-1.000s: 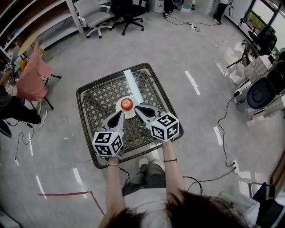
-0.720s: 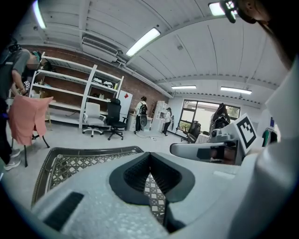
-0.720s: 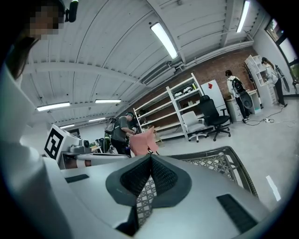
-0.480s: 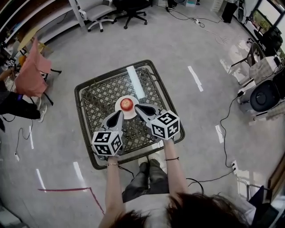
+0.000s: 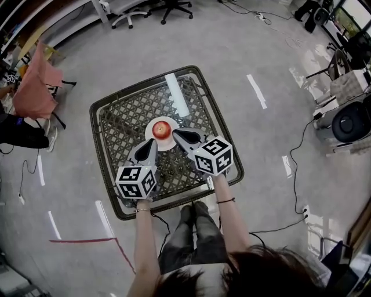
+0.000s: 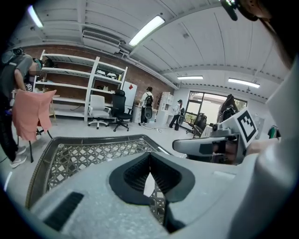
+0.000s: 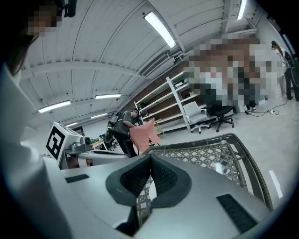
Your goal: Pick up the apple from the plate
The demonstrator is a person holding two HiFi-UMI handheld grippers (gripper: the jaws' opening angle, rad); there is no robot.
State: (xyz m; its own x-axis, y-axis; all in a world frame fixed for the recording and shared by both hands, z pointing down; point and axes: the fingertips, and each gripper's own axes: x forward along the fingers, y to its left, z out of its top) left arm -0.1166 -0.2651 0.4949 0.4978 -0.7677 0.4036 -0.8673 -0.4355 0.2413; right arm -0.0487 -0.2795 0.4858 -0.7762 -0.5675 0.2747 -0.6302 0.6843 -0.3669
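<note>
A red apple (image 5: 163,129) sits on a white plate (image 5: 151,138) near the middle of the dark wicker table (image 5: 122,133). My left gripper (image 5: 151,142) hovers just below and left of the apple with its jaws shut and nothing held. My right gripper (image 5: 175,135) is shut too, its tips at the plate's right rim beside the apple. The apple is hidden in both gripper views, where each pair of dark pads (image 6: 150,172) (image 7: 150,176) meets at the tip with only table weave behind.
A pale strip of reflected light (image 5: 175,96) lies across the table's far half. An orange cloth (image 5: 36,81) hangs over a chair at the left, office chairs (image 5: 174,7) stand at the back, and cables (image 5: 298,168) run over the floor at the right.
Both grippers have sunk toward the table and edged closer to the plate. The apple and plate have not moved on the table.
</note>
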